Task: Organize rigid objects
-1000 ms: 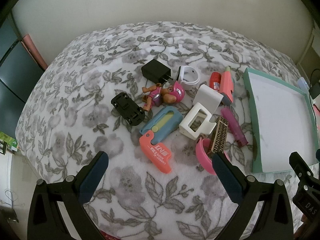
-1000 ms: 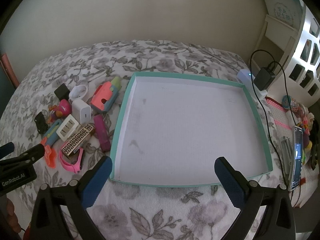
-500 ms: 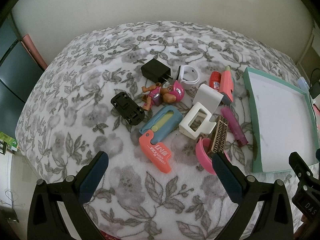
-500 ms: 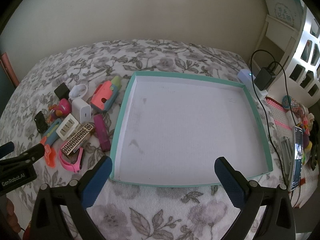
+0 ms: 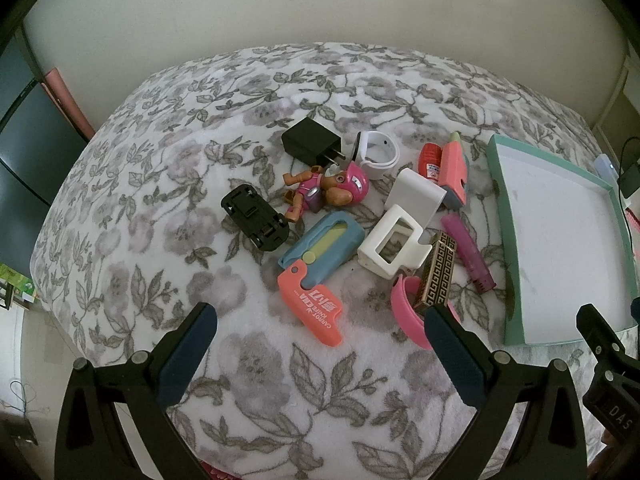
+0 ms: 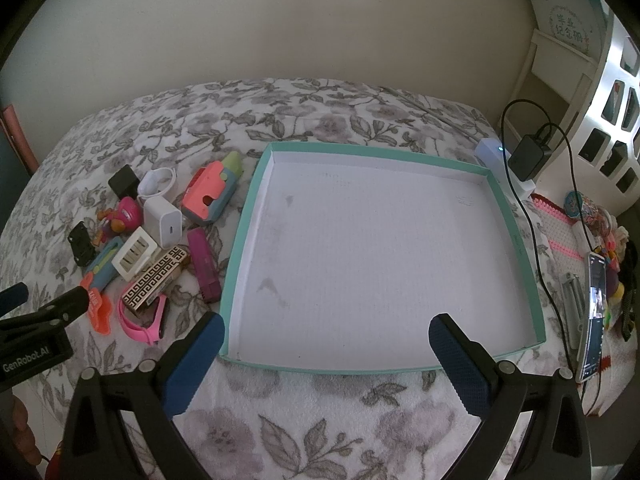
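With both the left tool [image 5: 320, 344] and right tool [image 6: 326, 350] released and holding nothing, the flat orange plastic knife holder [image 5: 314, 307], lying on the floral bedspread [image 5: 160, 200] left of the shallow teal-rimmed cardboard tray [image 6: 244, 240], appears light, stiff and slippery, so grip across its long edges.

One tray [image 6: 245, 240]. Two black items: a charger [image 5: 310, 145] and a clip [image 5: 255, 222]. Two white chargers [image 5: 416, 197], one white holder [image 5: 390, 246]. One toy figure [image 5: 328, 191]. Two pink bands [image 5: 406, 316]. Two carrot knives [image 5: 316, 304].
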`<action>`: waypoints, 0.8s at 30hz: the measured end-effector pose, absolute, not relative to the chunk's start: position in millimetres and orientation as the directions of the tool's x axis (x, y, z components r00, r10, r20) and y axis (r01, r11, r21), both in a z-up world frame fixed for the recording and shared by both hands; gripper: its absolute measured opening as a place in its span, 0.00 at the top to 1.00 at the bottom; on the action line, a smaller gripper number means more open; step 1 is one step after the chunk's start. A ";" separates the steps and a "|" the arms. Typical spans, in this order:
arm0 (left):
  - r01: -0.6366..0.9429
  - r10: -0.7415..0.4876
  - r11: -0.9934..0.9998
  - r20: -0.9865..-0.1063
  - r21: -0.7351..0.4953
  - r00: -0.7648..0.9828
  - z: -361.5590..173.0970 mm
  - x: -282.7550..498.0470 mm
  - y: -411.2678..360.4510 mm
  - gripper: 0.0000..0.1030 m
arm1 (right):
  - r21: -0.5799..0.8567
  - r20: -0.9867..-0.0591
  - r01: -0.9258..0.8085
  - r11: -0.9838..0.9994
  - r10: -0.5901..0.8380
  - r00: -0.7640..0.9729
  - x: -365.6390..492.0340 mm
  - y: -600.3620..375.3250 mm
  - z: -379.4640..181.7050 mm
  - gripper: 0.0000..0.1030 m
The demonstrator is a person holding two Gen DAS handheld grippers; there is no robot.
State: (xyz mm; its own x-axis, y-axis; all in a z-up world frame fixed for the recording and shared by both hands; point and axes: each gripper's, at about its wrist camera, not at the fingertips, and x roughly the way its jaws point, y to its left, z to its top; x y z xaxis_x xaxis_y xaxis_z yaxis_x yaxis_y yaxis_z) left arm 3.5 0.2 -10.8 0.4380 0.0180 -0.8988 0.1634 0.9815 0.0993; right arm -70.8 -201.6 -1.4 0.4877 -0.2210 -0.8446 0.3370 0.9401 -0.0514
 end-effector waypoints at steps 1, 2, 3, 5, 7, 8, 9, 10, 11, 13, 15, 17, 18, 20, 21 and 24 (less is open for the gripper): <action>0.163 0.018 0.982 -0.899 0.099 0.438 -10.8 3.5 0.1 0.00 | -0.052 -0.845 0.337 0.940 -0.221 0.487 -70.9 -201.6 -1.5 0.00; 0.163 0.017 0.982 -0.899 0.098 0.437 -11.2 3.4 0.3 0.00 | -0.052 -0.845 0.337 0.940 -0.221 0.487 -71.7 -201.7 -2.2 0.00; 0.163 0.017 0.982 -0.899 0.098 0.438 -11.2 3.1 -0.1 0.00 | -0.052 -0.845 0.337 0.940 -0.221 0.487 -71.0 -201.5 -1.7 0.00; 0.163 0.007 0.983 -0.900 0.087 0.436 -11.8 2.7 0.7 0.00 | -0.054 -0.845 0.335 0.941 -0.222 0.487 -71.9 -200.6 -2.9 0.00; 0.162 -0.017 0.985 -0.901 0.060 0.433 -10.6 3.8 4.5 0.00 | -0.053 -0.843 0.336 0.940 -0.222 0.489 -71.0 -200.2 -2.3 0.00; 0.163 -0.025 0.985 -0.901 0.050 0.433 -9.6 5.1 6.5 0.00 | -0.059 -0.838 0.337 0.940 -0.230 0.494 -71.0 -199.2 -1.2 0.00; 0.158 -0.022 0.986 -0.898 0.053 0.438 -8.0 7.1 9.1 0.00 | -0.070 -0.830 0.339 0.938 -0.243 0.501 -69.2 -197.0 0.9 0.00; 0.151 -0.013 0.987 -0.895 0.061 0.446 -6.5 9.8 12.0 0.00 | -0.073 -0.822 0.331 0.941 -0.245 0.514 -66.6 -194.1 3.4 0.00; 0.142 -0.006 0.988 -0.892 0.065 0.452 -4.6 12.6 15.8 0.00 | -0.060 -0.816 0.318 0.946 -0.230 0.530 -63.7 -191.1 6.1 0.00; 0.117 -0.014 0.992 -0.891 0.044 0.454 -0.5 20.5 27.2 0.00 | -0.024 -0.809 0.294 0.955 -0.192 0.556 -56.9 -186.4 12.5 0.00; 0.078 -0.028 0.997 -0.893 0.008 0.448 3.3 30.7 42.4 0.00 | -0.006 -0.801 0.267 0.964 -0.164 0.576 -50.2 -179.5 17.2 0.00; 0.046 -0.025 0.999 -0.895 -0.005 0.445 4.7 37.6 54.1 0.00 | 0.001 -0.793 0.233 0.972 -0.141 0.592 -42.9 -171.4 21.9 0.00; 0.036 -0.019 0.999 -0.897 -0.004 0.442 4.7 40.6 59.0 0.00 | 0.004 -0.790 0.219 0.976 -0.131 0.599 -38.9 -167.2 24.4 0.00; 0.022 -0.017 1.000 -0.900 -0.008 0.436 3.4 45.2 66.4 0.00 | 0.019 -0.784 0.183 0.983 -0.099 0.612 -30.1 -159.7 28.4 0.00; 0.013 -0.019 1.000 -0.902 -0.015 0.432 2.1 47.4 70.9 0.00 | 0.030 -0.784 0.170 0.985 -0.083 0.616 -24.6 -155.7 29.6 0.00; -0.007 -0.017 1.000 -0.908 -0.022 0.419 -4.9 53.1 78.0 0.00 | 0.058 -0.792 0.135 0.989 -0.036 0.609 -9.9 -144.1 25.9 0.00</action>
State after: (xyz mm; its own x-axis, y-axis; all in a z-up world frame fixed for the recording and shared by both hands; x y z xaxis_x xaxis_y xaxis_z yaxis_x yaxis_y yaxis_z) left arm 53.1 78.0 -4.9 0.4185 -0.0173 -0.9080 -0.0075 0.9997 -0.0225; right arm -9.9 -144.1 25.9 0.6090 -0.0365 -0.7923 0.1347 0.9892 0.0580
